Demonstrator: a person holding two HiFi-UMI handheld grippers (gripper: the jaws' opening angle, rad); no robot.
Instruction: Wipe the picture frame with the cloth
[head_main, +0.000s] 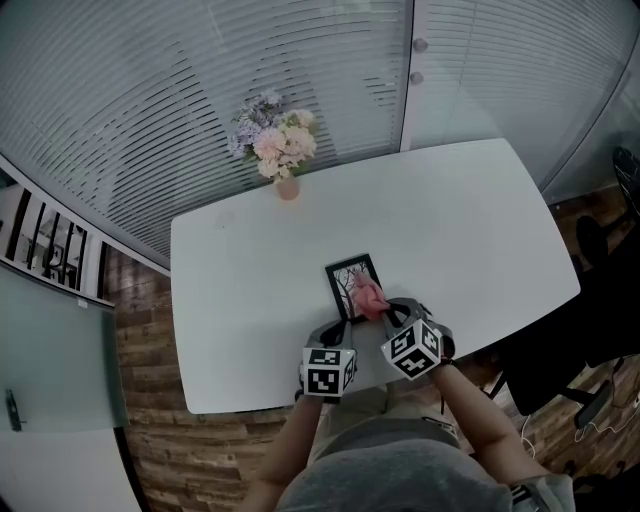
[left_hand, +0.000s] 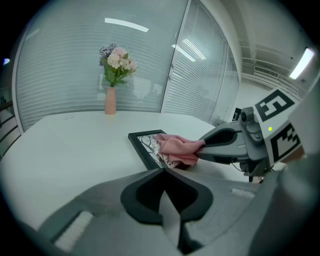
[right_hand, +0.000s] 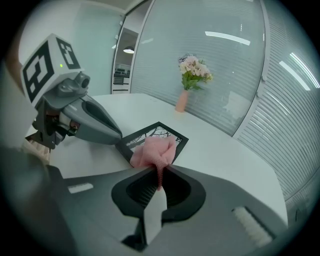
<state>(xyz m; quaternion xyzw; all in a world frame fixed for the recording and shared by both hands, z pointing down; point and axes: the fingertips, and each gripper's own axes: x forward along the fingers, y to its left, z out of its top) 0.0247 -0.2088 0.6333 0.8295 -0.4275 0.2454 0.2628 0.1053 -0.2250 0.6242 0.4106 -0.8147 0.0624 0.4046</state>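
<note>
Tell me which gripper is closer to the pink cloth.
Right. The right gripper is shut on the cloth, which is bunched on the picture frame. The left gripper, jaws together, sits at the frame's near edge, just beside the cloth.

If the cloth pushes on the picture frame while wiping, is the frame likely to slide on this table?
Probably yes: the picture frame lies flat on a smooth white table, so it may slide. It looks stiff and thin, unlikely to tip. The left gripper at its corner may steady it.
</note>
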